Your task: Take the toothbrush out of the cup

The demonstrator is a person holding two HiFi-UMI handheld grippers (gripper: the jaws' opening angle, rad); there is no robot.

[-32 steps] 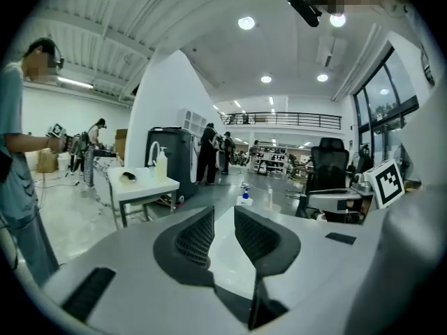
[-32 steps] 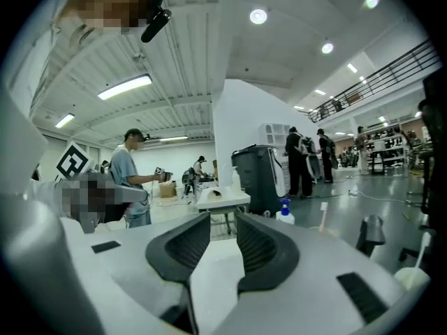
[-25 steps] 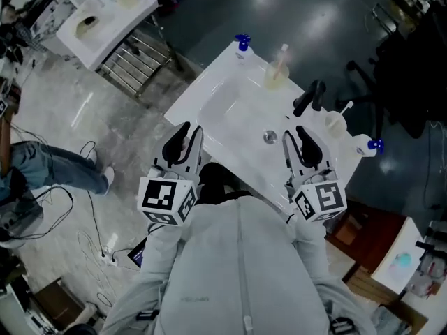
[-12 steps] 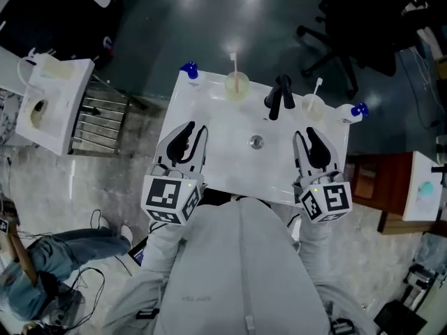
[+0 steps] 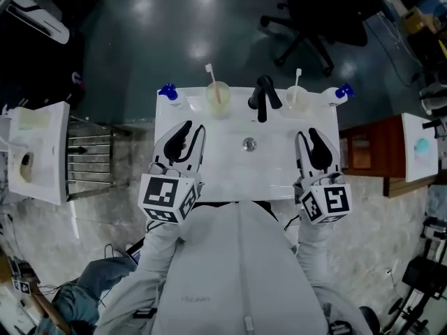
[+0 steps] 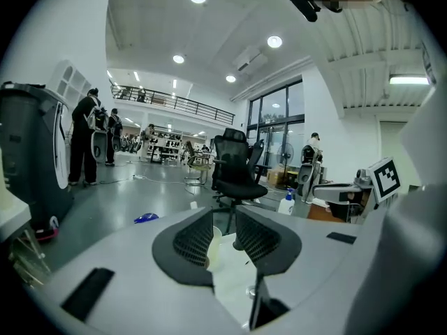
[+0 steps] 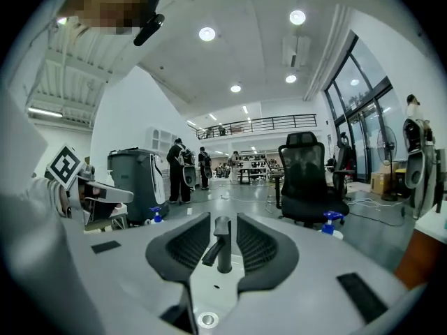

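On the back rim of a white sink [image 5: 209, 180] stand two pale cups. The left cup [image 5: 218, 96] holds a toothbrush [image 5: 209, 73], and the right cup [image 5: 295, 98] holds another toothbrush [image 5: 297, 77]. My left gripper [image 5: 190, 132] hovers over the sink's left front, well short of the left cup; its jaws have just been opening and nothing is between them. In the left gripper view that cup [image 6: 211, 246] shows beyond the gap of the left gripper [image 6: 224, 229]. My right gripper [image 5: 308, 137] is open and empty over the right front. The right gripper [image 7: 223, 230] faces the faucet [image 7: 221, 244].
A black faucet [image 5: 262, 98] stands between the cups, with the drain [image 5: 249, 144] in front of it. Blue-capped pump bottles [image 5: 167, 91] [image 5: 342, 91] sit at the back corners. A second white sink unit [image 5: 35, 152] is to the left, a wooden cabinet [image 5: 363, 152] to the right.
The head view has swung round, so the sink now lies square in front of me instead of slanted. Both grippers turned with it and now point straight at the sink's back rim.
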